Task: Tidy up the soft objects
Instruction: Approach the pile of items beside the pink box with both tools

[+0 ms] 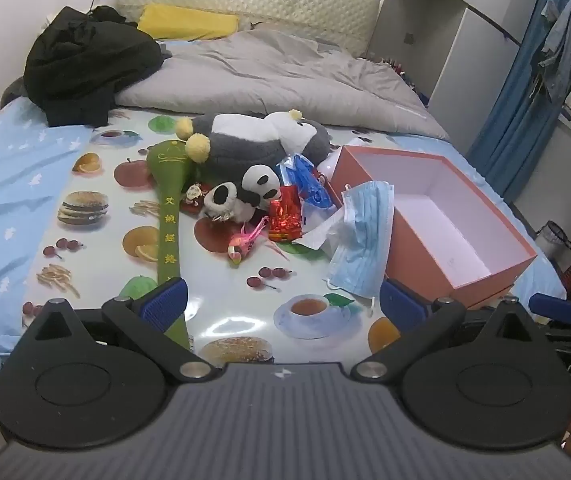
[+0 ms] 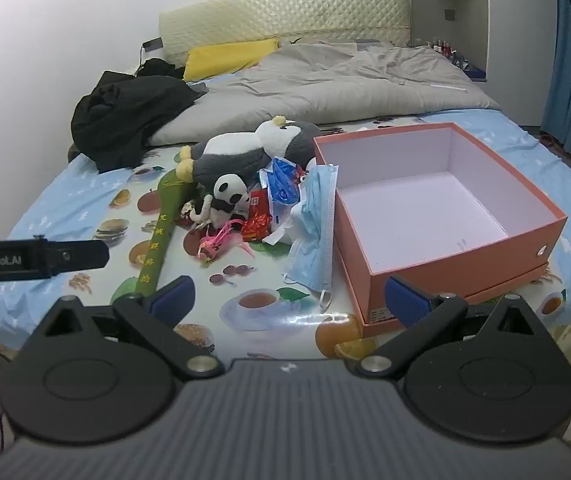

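Both grippers, left (image 1: 281,306) and right (image 2: 289,300), hovered with jaws wide and empty. The toys (image 2: 227,196) lay piled at ten o'clock of the empty box (image 2: 425,200). A grab there risked snagging the mask (image 2: 317,224).

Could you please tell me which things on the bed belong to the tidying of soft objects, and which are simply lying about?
Belongs to the job:
- orange box, open and empty
- penguin plush
- small panda plush
- blue face mask
- green padded hammer

Just lying about:
- grey duvet
- yellow pillow
- black clothing
- fruit-print sheet
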`<state>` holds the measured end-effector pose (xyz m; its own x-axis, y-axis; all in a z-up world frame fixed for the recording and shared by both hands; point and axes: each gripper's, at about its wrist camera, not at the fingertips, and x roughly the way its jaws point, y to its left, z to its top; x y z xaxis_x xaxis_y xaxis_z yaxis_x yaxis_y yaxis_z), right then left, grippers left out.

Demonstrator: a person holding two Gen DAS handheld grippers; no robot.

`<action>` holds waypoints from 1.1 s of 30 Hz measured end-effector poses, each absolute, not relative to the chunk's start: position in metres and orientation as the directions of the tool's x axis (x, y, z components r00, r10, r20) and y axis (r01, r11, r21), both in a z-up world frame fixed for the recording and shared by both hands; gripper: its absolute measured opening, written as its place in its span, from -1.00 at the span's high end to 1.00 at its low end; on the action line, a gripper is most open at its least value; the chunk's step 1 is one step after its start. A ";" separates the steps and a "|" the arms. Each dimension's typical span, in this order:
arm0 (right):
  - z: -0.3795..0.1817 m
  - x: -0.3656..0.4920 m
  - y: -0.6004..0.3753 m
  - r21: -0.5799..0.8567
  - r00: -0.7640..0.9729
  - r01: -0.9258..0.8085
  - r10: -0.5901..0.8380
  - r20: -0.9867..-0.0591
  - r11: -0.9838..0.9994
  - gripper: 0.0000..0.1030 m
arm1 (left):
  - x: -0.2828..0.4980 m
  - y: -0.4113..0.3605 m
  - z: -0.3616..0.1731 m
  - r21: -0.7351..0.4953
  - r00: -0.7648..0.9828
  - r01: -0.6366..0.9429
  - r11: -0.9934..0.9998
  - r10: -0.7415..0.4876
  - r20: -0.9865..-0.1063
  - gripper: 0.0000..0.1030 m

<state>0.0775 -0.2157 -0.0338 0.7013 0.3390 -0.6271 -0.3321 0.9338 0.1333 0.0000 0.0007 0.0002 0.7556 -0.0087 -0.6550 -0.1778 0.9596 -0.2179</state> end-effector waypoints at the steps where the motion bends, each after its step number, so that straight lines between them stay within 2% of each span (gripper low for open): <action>1: -0.034 0.078 -0.215 0.132 0.699 -0.332 0.338 -0.630 0.934 -1.00 | 0.000 0.001 0.000 -0.216 0.755 -0.179 0.960 -0.007 -0.655 -1.00; 33: -0.043 0.075 -0.224 0.139 0.695 -0.301 0.317 -0.645 0.943 -1.00 | 0.006 -0.016 -0.007 -0.197 0.739 -0.136 0.971 -0.033 -0.673 -1.00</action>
<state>0.0747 -0.2240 -0.0434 0.6953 0.3167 -0.6451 -0.3012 0.9434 0.1386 0.0060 -0.0159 -0.0072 0.7390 -0.0334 -0.6729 -0.1360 0.9708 -0.1975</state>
